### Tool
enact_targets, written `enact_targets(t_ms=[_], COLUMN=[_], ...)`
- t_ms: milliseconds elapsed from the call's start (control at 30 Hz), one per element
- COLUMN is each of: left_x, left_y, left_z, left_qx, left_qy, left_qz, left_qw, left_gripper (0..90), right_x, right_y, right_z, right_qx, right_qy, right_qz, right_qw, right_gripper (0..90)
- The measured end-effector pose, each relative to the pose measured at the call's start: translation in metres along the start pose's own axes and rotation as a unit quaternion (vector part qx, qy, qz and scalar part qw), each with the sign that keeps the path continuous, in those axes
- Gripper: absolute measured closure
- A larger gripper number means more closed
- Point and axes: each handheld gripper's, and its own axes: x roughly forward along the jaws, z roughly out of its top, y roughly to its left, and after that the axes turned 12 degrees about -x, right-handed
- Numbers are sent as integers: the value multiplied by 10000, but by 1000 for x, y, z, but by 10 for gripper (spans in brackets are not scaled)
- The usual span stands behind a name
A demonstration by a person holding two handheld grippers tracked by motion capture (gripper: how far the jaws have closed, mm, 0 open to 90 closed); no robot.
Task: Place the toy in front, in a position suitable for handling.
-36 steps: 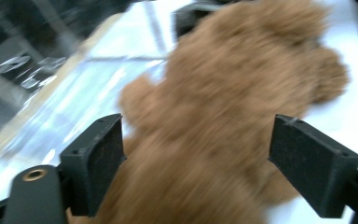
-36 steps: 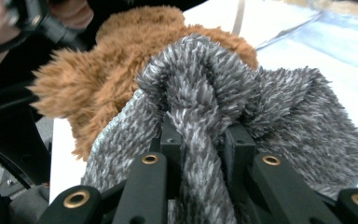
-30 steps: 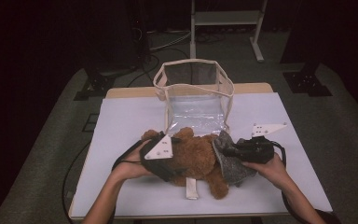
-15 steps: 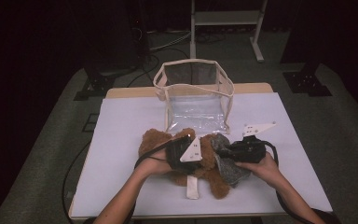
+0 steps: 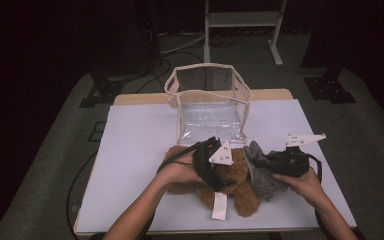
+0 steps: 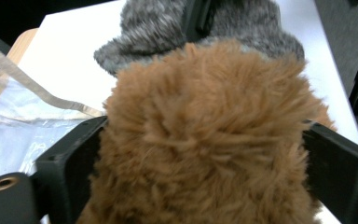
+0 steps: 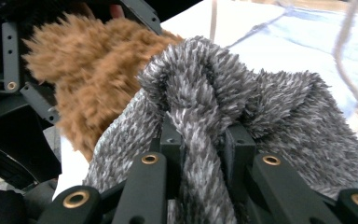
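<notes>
Here the white worktop (image 5: pixel 135 150) carries everything, and beyond both tools, at its far side, stands a clear bag (image 5: pixel 207 102) with cream trim, its mouth open upward. Nearer the person lies a brown plush bear (image 5: pixel 240 192), with a white label (image 5: pixel 219 206) hanging off it at the near edge. The left tool (image 5: pixel 215 167) sits over the bear's body; its jaws have just been opening and now stand wide on either side of the brown fur (image 6: pixel 205 140), the plush bulging between them, and I cannot tell whether the pads press on it. Just beyond that tool's tips lies a grey fuzzy cloth (image 6: pixel 200 28). The right tool (image 5: pixel 272 165) is closed tight on a bunched fold of that grey cloth (image 7: pixel 200 121), which rests against the bear's side.
</notes>
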Motion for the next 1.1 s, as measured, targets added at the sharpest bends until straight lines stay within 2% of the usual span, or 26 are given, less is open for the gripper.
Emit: enact_targets(t_ms=[100, 133, 167, 233, 267, 333, 433, 500, 567, 633, 733, 833, 900, 967, 1033, 1100], left_x=[8, 10, 12, 13, 11, 3, -14, -24, -32, -39, -46, -52, -53, -52, -51, -52], left_y=[-3, -5, -6, -8, -7, -4, 2, 4, 7, 8, 8, 10, 9, 6, 3, 1], left_z=[2, 2, 2, 1, 1, 1, -2, -2, -1, -1, 0, 0, 0, 1, 4, 6], left_qx=[204, 306, 382, 411, 377, 233, -7, -100, -189, -235, -278, -338, -279, -230, -187, -200], left_qy=[127, 153, 144, 151, 118, -90, -359, -479, -674, -756, -810, -840, -798, -768, -764, -838], left_qz=[62, 78, 107, 349, 446, 491, 381, 414, 443, 489, 606, 712, 650, 581, 437, 355], left_qw=[9997, 9994, 9991, 9984, 9982, 9985, 9986, 9979, 9966, 9957, 9945, 9933, 9943, 9951, 9959, 9956], left_gripper=[37, 71, 153, 341, 392, 432, 444, 444, 445, 447, 447, 447, 447, 445, 443, 441], right_x=[-3, -3, -3, -2, 0, 1, 1, 1, 5, 9, 8, 9, 10, 7, 2, -1], right_y=[-4, -4, -4, -2, -1, 0, 1, 4, 8, 11, 14, 19, 23, 22, 17, 11], right_z=[-2, -2, -1, 1, 3, 7, 22, 36, 48, 53, 48, 33, 22, 17, 19, 26], right_qx=[99, 120, 103, 70, 50, 24, -92, -171, -315, -385, -293, -229, -211, -195, -139, -112], right_qy=[-87, -117, -145, -161, -164, -177, -240, -341, -331, -356, -492, -342, -202, -200, -282, -423], right_qz=[54, 72, 89, 120, 124, 139, 109, 150, 164, 198, 256, 325, 365, 337, 206, 124], right_qw=[9999, 9998, 9998, 9998, 9998, 9997, 9996, 9992, 9988, 9984, 9980, 9986, 9989, 9990, 9993, 9990], right_gripper=[732, 732, 732, 732, 732, 732, 732, 733, 733, 733, 734, 734, 734, 734, 734, 734])
